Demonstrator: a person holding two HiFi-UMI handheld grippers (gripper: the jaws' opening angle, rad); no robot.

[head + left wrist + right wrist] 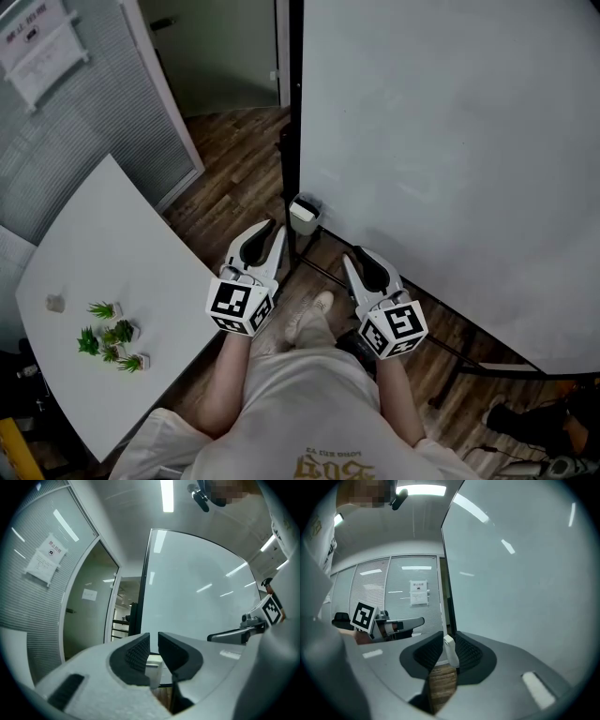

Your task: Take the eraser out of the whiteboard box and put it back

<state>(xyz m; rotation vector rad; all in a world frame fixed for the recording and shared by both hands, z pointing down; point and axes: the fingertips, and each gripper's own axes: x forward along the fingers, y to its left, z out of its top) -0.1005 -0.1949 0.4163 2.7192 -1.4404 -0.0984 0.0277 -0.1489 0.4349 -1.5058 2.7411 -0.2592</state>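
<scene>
The small white whiteboard box (303, 217) hangs on the dark frame at the whiteboard's (450, 159) left edge, low down. No eraser shows in any view; the box's inside is dark. My left gripper (272, 229) points at the box from just short of it. Its jaws stand a narrow gap apart with nothing between them, and the box (153, 667) shows beyond the gap. My right gripper (359, 252) is to the box's right and nearer me. It is open and empty, with the box (449, 651) visible past its fingers. Neither gripper touches the box.
A white table (122, 244) with small green plants (111, 339) stands at the left. The whiteboard's stand legs (450, 349) run across the wooden floor under my right gripper. A glass partition and doorway lie behind. The person's shoe (317, 309) is between the grippers.
</scene>
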